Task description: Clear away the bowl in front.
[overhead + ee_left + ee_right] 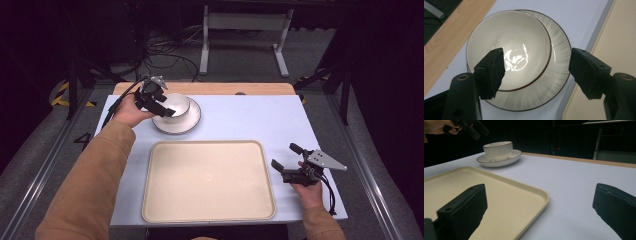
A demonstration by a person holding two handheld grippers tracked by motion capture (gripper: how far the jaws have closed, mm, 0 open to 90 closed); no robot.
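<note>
The cream tray (208, 181) lies nearest, empty, on the white table (250, 117), its long edge toward the person. Behind its far left corner a white bowl (175, 104) sits in a ribbed white saucer (188, 122), both with a thin dark rim. The left gripper (166, 110) hovers over the bowl with its jaws apart, one above the bowl's inside, one beyond its rim, gripping nothing. The right gripper (286, 162) rests low just right of the tray, its jaws wide and empty
</note>
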